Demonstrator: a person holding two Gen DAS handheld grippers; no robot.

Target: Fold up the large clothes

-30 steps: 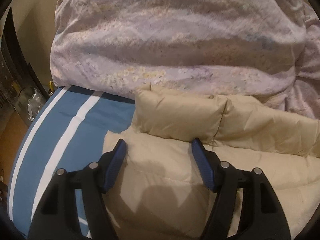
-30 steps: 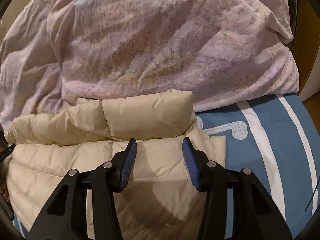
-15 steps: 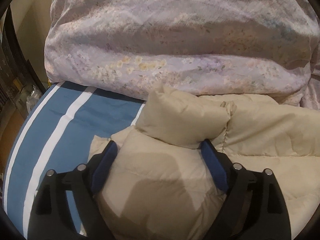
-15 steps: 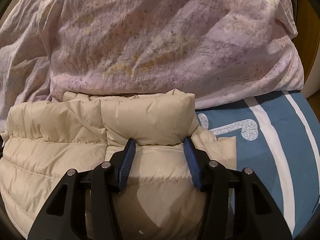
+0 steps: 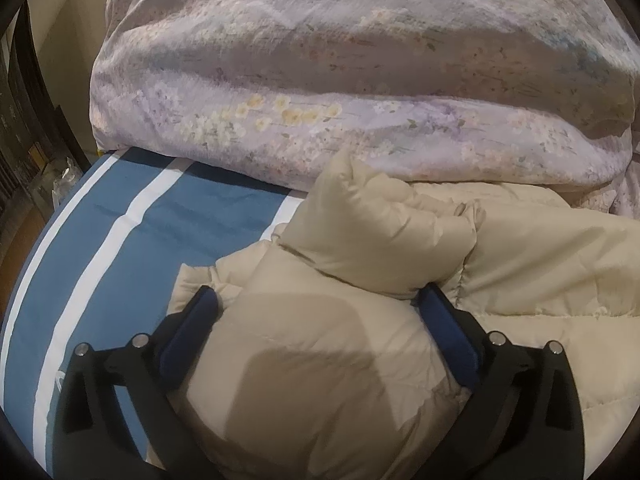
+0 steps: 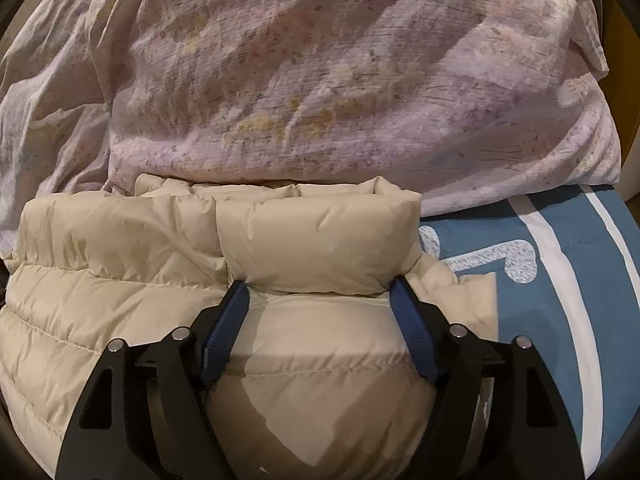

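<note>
A bulky floral duvet is heaped across the far side of the bed, pressing against the far edge of the beige puffer jacket and blocking the way beyond it. The jacket lies on the blue white-striped bed cover, its long axis running side to side along the duvet. Both the left tongs and the right tongs have just been opening and stand spread wide, padding bulging between their pads without being pinched.

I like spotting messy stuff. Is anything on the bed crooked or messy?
Yes. The flowery quilt is heaped in a crumpled pile, not spread flat. The puffy beige jacket lies pushed against it, its top edge turned over and bunched. Nothing looks spilled or torn on the blue striped sheet.
</note>
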